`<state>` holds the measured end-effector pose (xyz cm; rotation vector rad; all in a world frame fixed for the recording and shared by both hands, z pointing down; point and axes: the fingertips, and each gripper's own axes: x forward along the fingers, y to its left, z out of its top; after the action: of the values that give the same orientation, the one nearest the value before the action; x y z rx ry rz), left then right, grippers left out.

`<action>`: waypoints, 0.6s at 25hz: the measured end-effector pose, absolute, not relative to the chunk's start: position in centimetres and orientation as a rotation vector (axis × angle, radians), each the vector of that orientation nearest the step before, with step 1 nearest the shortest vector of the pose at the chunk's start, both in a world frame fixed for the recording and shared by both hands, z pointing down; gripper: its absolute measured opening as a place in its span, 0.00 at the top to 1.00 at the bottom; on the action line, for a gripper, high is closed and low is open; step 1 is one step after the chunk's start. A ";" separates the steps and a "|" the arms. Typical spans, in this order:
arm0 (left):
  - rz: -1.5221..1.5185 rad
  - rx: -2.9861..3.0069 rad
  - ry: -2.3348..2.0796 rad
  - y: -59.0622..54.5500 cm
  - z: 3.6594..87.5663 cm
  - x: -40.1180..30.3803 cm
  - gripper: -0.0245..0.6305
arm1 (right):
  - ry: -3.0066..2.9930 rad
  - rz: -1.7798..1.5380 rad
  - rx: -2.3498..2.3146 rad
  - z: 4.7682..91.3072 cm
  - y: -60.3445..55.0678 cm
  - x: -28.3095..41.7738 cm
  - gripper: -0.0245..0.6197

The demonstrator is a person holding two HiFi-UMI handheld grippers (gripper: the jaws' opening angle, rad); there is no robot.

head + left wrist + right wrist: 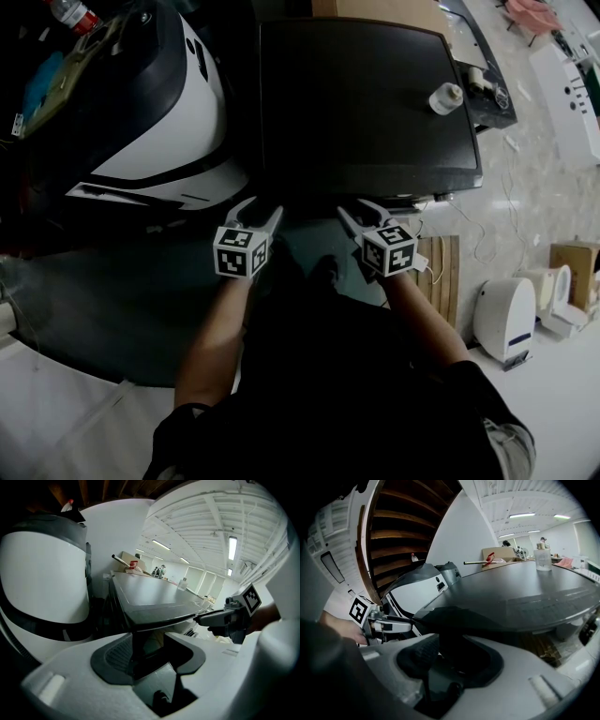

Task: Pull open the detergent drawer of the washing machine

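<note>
White plastic jaws of the left gripper (265, 206) and the right gripper (352, 206) are held apart on nothing, both tipped at the front edge of the black flat-topped washing machine (366, 103). Its detergent drawer, judged to lie ahead and below on the front face, is hidden under that edge, so the nearer gripper cannot be told.

The head camera looks steeply down from above the person onto the dark top of the washing machine (366, 103). The left tongs (260, 211) and right tongs (358, 210) are at its near edge. Each tongs' own camera sits low and very close to that edge, facing out across the top toward its far side. The left one catches the right tongs at its right margin, and the right one catches the left tongs at its left. All three views share the top and the small jar (445, 97) on it.
</note>
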<state>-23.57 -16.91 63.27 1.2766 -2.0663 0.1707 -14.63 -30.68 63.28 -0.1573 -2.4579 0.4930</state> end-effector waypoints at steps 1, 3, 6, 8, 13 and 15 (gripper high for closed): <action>0.173 1.275 -2.066 -16.8 63.3 -23.4 0.67 | -2.455 0.497 -0.161 63.3 -30.6 -14.4 0.72; 0.174 1.270 -2.068 -16.5 63.2 -23.0 0.67 | -2.449 0.502 -0.173 63.3 -30.3 -13.9 0.72; 0.163 1.255 -2.078 -16.1 63.2 -22.2 0.67 | -2.448 0.506 -0.188 63.3 -29.9 -13.0 0.72; 0.156 1.237 -2.091 -15.9 63.2 -21.7 0.67 | -2.448 0.506 -0.197 63.3 -29.6 -12.5 0.72; 0.147 1.202 -2.113 -15.0 63.3 -19.7 0.67 | -2.446 0.497 -0.237 63.3 -28.8 -10.4 0.72; 0.144 1.187 -2.123 -14.6 63.3 -18.9 0.67 | -2.444 0.495 -0.256 63.3 -28.4 -9.6 0.72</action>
<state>-18.95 -14.58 63.27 1.1873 -2.1230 0.1441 -9.62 -28.39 63.33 -0.2560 -2.4439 0.4952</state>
